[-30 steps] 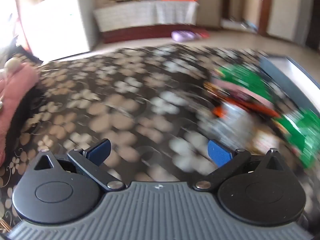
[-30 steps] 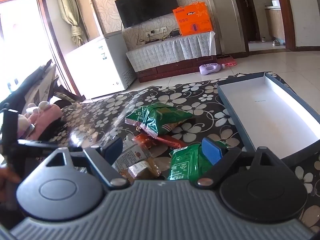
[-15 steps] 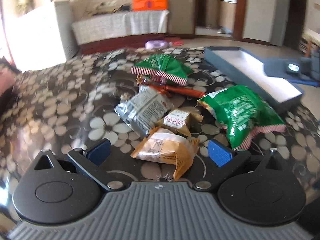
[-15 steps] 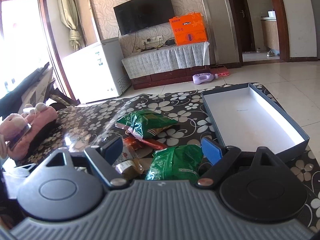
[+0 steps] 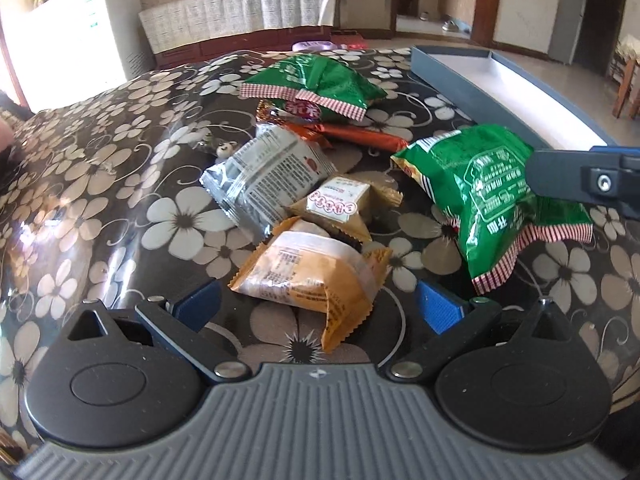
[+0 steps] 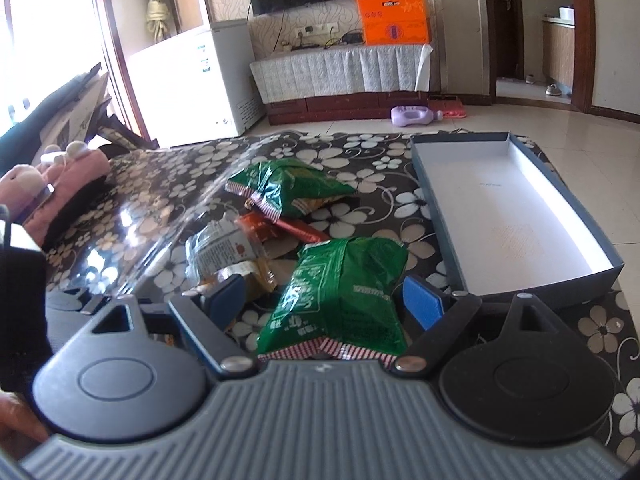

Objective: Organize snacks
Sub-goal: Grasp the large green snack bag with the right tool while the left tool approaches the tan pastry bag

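Note:
A pile of snacks lies on the flowered table. In the left wrist view my left gripper [image 5: 318, 306] is open around the near end of a tan snack packet [image 5: 310, 274]. Behind it lie a small tan packet [image 5: 340, 206], a silver packet [image 5: 268, 172], an orange bar [image 5: 360, 136] and a green bag [image 5: 316, 82]. A second green bag [image 5: 488, 196] lies at the right, with the right gripper's finger over it. In the right wrist view my right gripper [image 6: 326, 304] is open around this green bag [image 6: 344, 292]. The empty blue box [image 6: 520, 216] stands at the right.
A pink plush toy [image 6: 52, 176] lies at the table's left edge. Beyond the table stand a white freezer [image 6: 196, 76], a covered TV bench with an orange box [image 6: 392, 14] and a purple bottle [image 6: 414, 114] on the floor.
The left gripper swung right from bare table to the snack pile and closed in on the tan packet. The right gripper moved forward and down until the near green bag lies between its fingers.

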The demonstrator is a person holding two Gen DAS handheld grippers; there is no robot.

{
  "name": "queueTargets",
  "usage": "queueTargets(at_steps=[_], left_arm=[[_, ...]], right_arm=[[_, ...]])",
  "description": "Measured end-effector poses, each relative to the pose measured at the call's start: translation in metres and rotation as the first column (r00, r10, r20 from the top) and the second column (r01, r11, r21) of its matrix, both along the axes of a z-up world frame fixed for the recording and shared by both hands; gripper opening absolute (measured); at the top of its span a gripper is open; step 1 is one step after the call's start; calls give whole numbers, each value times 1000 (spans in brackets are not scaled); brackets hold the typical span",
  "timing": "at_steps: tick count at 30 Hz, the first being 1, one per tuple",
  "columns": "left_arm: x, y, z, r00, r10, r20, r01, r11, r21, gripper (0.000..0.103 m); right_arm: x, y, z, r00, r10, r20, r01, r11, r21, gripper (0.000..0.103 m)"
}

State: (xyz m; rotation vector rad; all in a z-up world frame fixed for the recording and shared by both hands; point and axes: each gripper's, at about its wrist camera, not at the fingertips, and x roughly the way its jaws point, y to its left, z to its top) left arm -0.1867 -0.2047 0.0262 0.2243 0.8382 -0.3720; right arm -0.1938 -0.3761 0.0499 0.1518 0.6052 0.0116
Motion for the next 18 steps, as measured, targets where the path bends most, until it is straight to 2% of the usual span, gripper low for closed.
queueTargets(at_steps=[3, 7, 12, 16, 18], left_arm=[[2, 1, -2, 1000, -12, -7, 12, 1000, -1, 103], [7, 2, -3, 999, -23, -27, 23, 1000, -9, 95], [8, -1, -5, 999, -43, -26, 43, 999, -2, 93], [9, -4, -6, 997, -66, -31, 66, 998, 1, 79], [8, -4, -7, 996, -81, -33, 81, 997, -5, 78]], right_arm=[[1, 0, -1, 1000, -9, -6, 9, 1000, -1, 87], [6, 3, -4, 1000, -14, -23, 14, 1000, -14, 87], [17, 9, -9, 999, -14, -50, 11, 998, -54, 87], [25, 11, -14, 997, -15, -70, 10, 997, -74, 87], [27, 11, -15, 997, -23, -72, 17, 996, -83, 87]])
